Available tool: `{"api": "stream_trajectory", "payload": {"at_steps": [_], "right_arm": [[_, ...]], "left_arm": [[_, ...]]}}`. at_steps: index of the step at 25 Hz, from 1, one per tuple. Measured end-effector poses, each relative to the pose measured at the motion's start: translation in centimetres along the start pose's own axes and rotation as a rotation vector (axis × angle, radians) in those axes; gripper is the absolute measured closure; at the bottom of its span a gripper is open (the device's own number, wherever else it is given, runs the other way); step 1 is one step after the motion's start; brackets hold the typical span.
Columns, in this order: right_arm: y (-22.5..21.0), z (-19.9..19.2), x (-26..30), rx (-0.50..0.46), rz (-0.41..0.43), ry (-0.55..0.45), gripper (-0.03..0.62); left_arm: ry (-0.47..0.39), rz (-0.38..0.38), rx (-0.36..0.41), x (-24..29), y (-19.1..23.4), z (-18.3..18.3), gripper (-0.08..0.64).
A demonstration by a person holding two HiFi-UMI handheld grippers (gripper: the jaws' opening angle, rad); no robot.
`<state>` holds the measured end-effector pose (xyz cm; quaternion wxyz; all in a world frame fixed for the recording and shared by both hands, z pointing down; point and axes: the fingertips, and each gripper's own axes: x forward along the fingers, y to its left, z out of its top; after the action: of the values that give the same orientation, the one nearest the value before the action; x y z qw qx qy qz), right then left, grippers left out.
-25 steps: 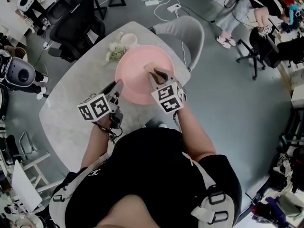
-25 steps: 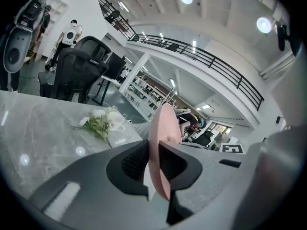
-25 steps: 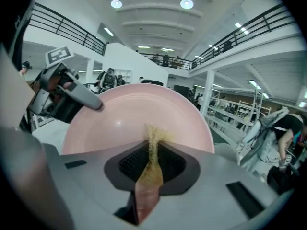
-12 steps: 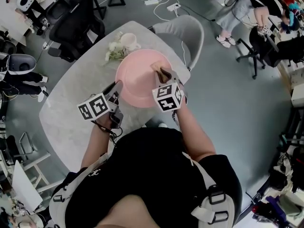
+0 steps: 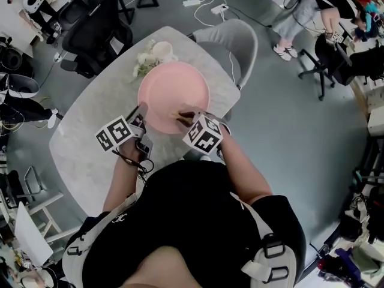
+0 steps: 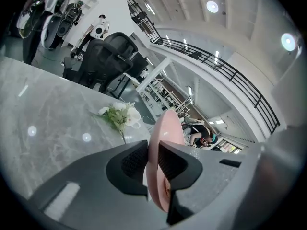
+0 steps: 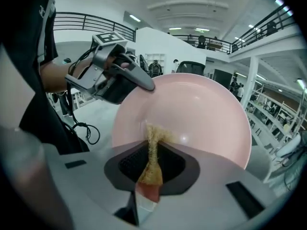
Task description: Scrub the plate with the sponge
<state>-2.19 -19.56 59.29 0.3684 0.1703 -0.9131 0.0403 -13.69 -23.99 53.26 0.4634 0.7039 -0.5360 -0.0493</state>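
A round pink plate (image 5: 174, 96) is held tilted above the grey marble table (image 5: 90, 137). My left gripper (image 5: 139, 117) is shut on the plate's near-left rim (image 6: 160, 143), the rim edge-on between its jaws. My right gripper (image 5: 185, 117) is shut on a thin tan sponge (image 7: 152, 157), squeezed flat between the jaws. The sponge's tip (image 5: 180, 115) touches the plate's inner face (image 7: 192, 114) near its lower edge. In the right gripper view the left gripper (image 7: 139, 83) clamps the plate's upper-left rim.
A white cup (image 5: 162, 51) and a small bunch of white flowers (image 5: 144, 63) lie on the table beyond the plate. A grey chair (image 5: 237, 47) stands at the table's far right, a black office chair (image 5: 96, 26) at the far left. Cables run across the floor.
The right gripper has drawn the sponge from the plate's far right area back toward me to the near edge. The plate shifted slightly left with the left gripper.
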Motion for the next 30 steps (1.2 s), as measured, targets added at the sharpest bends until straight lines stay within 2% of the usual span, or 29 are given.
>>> {"api": "stream_trajectory", "payload": {"at_steps": [3, 9, 13, 18, 21, 26, 30], "right_arm": [[-0.4, 0.8, -0.2, -0.010, -0.038, -0.046, 0.538], [-4.5, 5.8, -4.9, 0.124, -0.227, -0.369, 0.538], [-6.3, 6.8, -8.0, 0.225, -0.303, -0.514, 0.538], [-6.6, 6.2, -9.1, 0.259, -0.334, -0.526, 0.538], [-6.6, 5.9, -9.0, 0.278, -0.338, -0.520, 0.538], [-6.5, 5.5, -9.1, 0.288, -0.345, -0.510, 0.538], [-6.3, 5.4, -9.3, 0.292, -0.346, -0.509, 0.538]], "left_arm": [[0.001, 0.019, -0.028, 0.0, 1.1, -0.4, 0.503], [-0.008, 0.043, -0.128, 0.1, 4.9, -1.4, 0.514], [0.009, 0.131, -0.194, 0.1, 9.4, -2.7, 0.514], [0.038, 0.235, -0.327, 0.2, 15.6, -5.4, 0.514], [0.070, 0.277, -0.370, 0.5, 18.4, -7.3, 0.512], [0.131, 0.348, -0.365, 0.7, 21.3, -10.3, 0.512], [0.202, 0.445, -0.329, 0.6, 23.2, -13.1, 0.532]]}}
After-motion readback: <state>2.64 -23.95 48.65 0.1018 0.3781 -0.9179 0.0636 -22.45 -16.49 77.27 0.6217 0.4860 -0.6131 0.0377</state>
